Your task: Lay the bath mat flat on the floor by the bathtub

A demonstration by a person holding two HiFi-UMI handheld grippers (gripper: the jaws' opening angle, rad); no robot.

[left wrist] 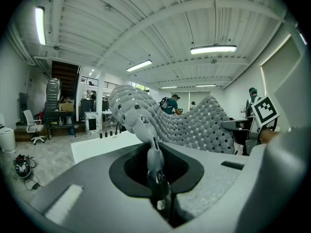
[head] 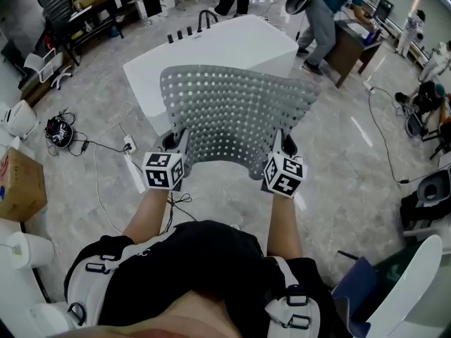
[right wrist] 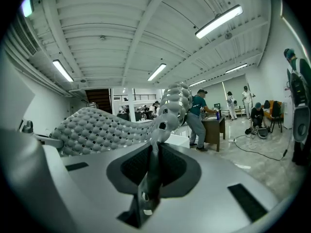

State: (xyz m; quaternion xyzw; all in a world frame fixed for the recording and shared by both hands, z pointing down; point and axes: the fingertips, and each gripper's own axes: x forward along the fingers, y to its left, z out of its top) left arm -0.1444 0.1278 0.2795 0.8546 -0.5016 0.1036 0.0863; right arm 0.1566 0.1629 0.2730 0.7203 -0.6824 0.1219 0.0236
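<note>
Two corners of a grey perforated bath mat [head: 236,111], clamped in left tongs [head: 179,145] and right tongs [head: 282,146], near a white bathtub [head: 232,44].

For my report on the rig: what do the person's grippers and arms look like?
The left gripper and right gripper are grey, each bearing a white cube with black square markers. A dark recess surrounds the jaws. The person wears a black short-sleeved top and white harness.
</note>
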